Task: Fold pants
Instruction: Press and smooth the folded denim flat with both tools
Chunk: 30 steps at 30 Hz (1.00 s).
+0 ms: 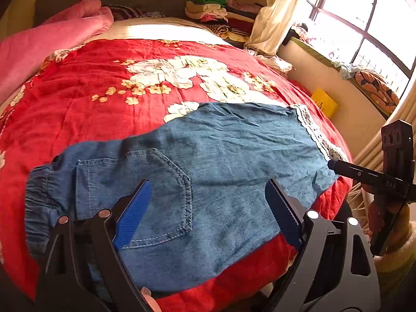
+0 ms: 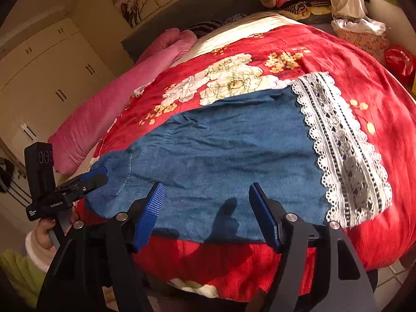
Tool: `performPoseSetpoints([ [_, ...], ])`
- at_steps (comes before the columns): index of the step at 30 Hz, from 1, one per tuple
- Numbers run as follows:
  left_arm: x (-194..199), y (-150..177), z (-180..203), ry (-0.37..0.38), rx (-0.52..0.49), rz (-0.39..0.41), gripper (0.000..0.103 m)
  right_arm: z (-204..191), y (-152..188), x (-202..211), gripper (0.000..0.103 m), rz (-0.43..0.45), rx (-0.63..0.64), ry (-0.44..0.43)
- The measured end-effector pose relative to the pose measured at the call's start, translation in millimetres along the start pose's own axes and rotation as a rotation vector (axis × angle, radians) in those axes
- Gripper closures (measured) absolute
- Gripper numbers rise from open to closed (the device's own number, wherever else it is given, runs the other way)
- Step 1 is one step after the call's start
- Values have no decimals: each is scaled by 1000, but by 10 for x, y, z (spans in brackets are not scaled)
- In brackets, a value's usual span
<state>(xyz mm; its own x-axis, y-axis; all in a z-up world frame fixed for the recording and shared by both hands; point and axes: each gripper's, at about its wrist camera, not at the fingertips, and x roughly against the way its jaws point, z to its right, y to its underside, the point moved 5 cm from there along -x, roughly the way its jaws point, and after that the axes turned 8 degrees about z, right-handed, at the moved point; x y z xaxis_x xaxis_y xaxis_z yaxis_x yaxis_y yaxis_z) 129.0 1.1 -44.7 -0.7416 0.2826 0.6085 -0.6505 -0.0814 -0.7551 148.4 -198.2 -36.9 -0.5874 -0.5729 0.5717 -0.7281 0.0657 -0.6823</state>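
Denim pants (image 1: 208, 161) with a lace-trimmed cuff (image 2: 345, 153) lie folded leg over leg along the near edge of a red floral quilt (image 1: 91, 91), waistband (image 1: 39, 202) toward the left; the crosswise folds look still to come. Left gripper (image 1: 208, 208) and right gripper (image 2: 206, 210) hover with jaws apart, holding nothing. No containers are visible

Blue denim pants (image 1: 221, 161) lie flat and folded lengthwise, back pocket up, just ahead of the left hand-held gripper (image 1: 208, 208); elastic waistband left, lace-trimmed hem right.
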Motion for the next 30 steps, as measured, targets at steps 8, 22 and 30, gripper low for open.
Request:
performPoseSetpoints([
  [8,-178,101,215,5,-56,-33,16,401,213,-119,31,-83,-116,117],
  [22,-444,227,182,-18,-39,-110,15,432,93,360,25,65,-113,94],
  [30,-348,-426,654,49,-120,-22,11,669,-61,885,18,203,-96,198],
])
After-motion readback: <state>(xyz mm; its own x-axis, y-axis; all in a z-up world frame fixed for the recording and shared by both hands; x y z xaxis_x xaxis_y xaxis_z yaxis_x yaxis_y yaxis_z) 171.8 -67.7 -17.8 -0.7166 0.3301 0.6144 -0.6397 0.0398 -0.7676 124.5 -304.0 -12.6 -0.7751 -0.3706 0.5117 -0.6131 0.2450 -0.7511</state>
